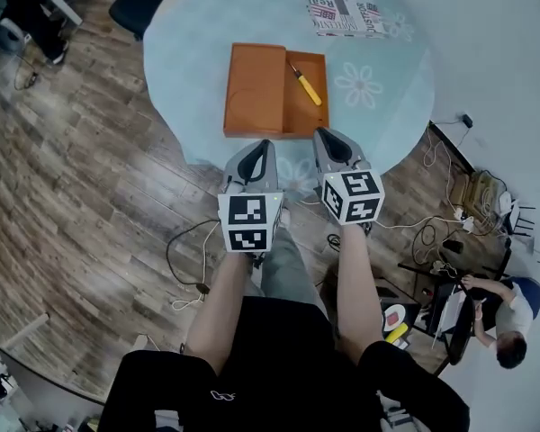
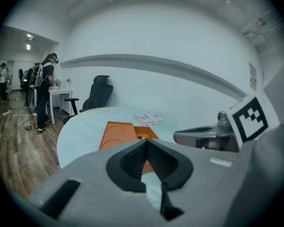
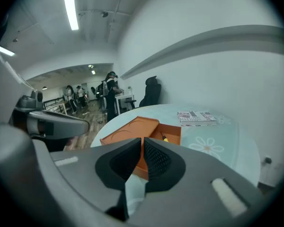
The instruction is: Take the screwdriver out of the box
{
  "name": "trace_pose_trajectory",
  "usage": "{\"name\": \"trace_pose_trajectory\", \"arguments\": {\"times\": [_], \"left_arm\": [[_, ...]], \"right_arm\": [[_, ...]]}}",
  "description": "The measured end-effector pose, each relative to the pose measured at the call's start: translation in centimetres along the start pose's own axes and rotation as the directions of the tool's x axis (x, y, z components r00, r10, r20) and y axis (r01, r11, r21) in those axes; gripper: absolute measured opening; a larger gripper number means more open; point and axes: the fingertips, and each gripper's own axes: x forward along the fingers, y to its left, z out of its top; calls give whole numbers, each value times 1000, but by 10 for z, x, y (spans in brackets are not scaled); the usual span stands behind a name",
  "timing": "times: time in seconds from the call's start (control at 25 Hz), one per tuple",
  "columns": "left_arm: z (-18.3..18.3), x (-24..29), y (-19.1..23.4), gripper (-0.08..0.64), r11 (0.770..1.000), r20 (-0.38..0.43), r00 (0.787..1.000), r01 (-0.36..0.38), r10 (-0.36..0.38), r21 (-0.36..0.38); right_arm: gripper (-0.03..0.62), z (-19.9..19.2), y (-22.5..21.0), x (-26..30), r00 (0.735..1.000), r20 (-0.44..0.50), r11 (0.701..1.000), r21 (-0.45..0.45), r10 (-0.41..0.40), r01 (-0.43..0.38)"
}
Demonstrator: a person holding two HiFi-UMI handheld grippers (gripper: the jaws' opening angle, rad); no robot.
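Observation:
An orange box (image 1: 304, 120) sits on the round pale-blue table (image 1: 189, 52), its lid (image 1: 254, 88) pushed to the left half. A yellow-handled screwdriver (image 1: 306, 84) lies in the uncovered right half. My left gripper (image 1: 263, 144) and right gripper (image 1: 324, 134) hover side by side just short of the box's near edge, both shut with nothing between their jaws. In the left gripper view the box (image 2: 117, 132) shows past the closed tips (image 2: 146, 141). The right gripper view shows the box (image 3: 173, 131) and the screwdriver (image 3: 164, 138) beyond its closed tips (image 3: 142, 139).
A printed booklet (image 1: 344, 13) lies at the table's far side. Flower patterns (image 1: 357, 85) mark the tabletop right of the box. Cables and equipment (image 1: 450, 232) clutter the floor at right. A black office chair (image 2: 98, 94) stands beyond the table, and people stand by a white desk (image 2: 57, 96).

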Motion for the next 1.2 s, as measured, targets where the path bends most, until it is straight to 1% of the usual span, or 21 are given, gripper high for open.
{"name": "trace_pose_trajectory", "arguments": {"times": [0.08,0.16,0.28,0.36,0.44,0.56,0.76,0.8,0.88,1.0,1.08,1.12,1.2], "left_arm": [[-6,8,2,3,1000,-12,1000,-15,15,-21],[-11,14,3,3,999,-23,999,-29,28,-36],[-12,21,10,3,997,-27,998,-57,56,-51],[-10,24,18,3,995,-27,997,-80,79,-61],[-9,27,27,3,992,-28,995,-102,101,-73],[-10,27,42,3,987,-34,991,-134,131,-88],[-14,21,71,3,976,-45,982,-189,185,-108],[-14,19,76,3,974,-46,980,-198,194,-113],[-15,15,86,3,970,-48,977,-212,207,-122],[-15,8,99,3,964,-46,972,-233,228,-132],[-15,2,107,3,958,-46,969,-248,244,-140],[-15,-1,112,3,955,-46,966,-257,253,-146],[-15,-7,121,3,948,-46,961,-277,273,-158]], "right_arm": [[49,6,-10,20,998,-57,996,-80,22,-27],[75,9,-21,37,994,-104,988,-145,31,-46],[107,9,-37,66,984,-171,979,-189,40,-72],[160,4,-49,90,969,-246,974,-213,21,-75],[163,-3,-59,114,942,-335,965,-246,6,-93],[167,-14,-65,145,893,-449,949,-274,16,-155],[161,-26,-77,179,797,-601,926,-332,-58,-182],[172,-27,-78,184,780,-621,921,-342,-72,-187],[197,-28,-81,195,756,-646,913,-364,-104,-185],[198,-36,-86,206,711,-691,904,-379,-133,-199],[195,-45,-89,209,677,-719,889,-401,-156,-221],[191,-49,-90,210,664,-728,881,-414,-170,-229],[184,-54,-93,211,646,-739,871,-432,-193,-235]]}}
